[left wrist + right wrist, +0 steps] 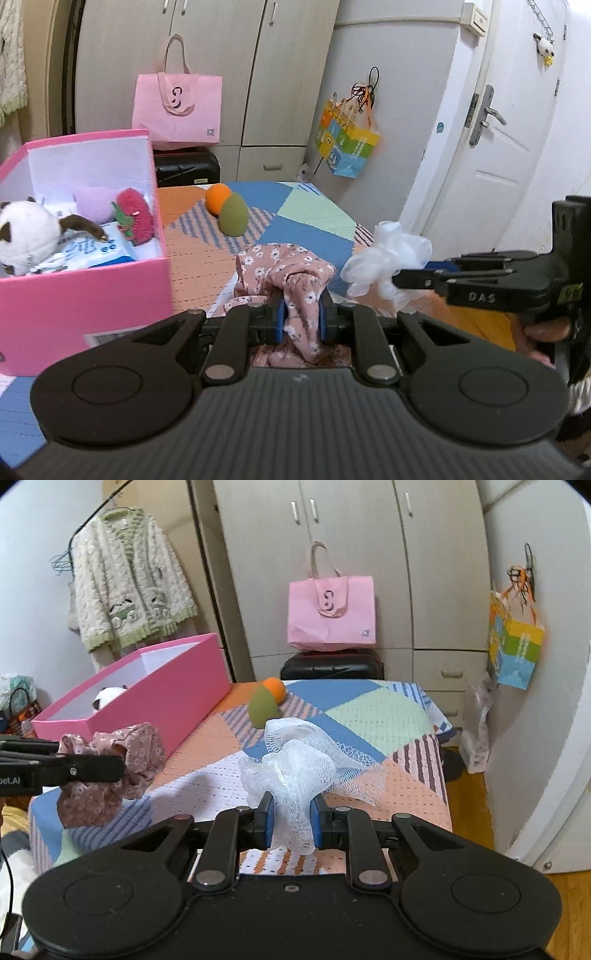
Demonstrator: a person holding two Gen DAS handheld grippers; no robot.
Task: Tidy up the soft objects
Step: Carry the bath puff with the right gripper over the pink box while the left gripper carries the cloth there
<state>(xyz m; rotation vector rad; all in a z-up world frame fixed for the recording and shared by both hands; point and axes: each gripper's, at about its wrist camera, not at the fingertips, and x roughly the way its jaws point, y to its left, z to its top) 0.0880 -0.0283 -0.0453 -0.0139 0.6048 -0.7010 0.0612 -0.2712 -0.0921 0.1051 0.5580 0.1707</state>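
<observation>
My left gripper (301, 319) is shut on a pink floral cloth (284, 269), held above the patchwork table (314, 210); the cloth also shows in the right wrist view (110, 768). My right gripper (292, 823) is shut on a white mesh bath pouf (303, 760), which appears at the right in the left wrist view (388, 258). A pink box (74, 302) at the left holds a white plush cat (26, 236), a red strawberry plush (135, 216) and a lilac plush (94, 201). A green sponge egg (232, 219) and an orange one (217, 198) lie on the table.
A pink tote bag (332, 609) rests on a black case (332, 666) behind the table, in front of wardrobe doors. A colourful gift bag (515, 653) hangs at the right. A knitted cardigan (125, 579) hangs at the left. A white door (491, 122) stands at the right.
</observation>
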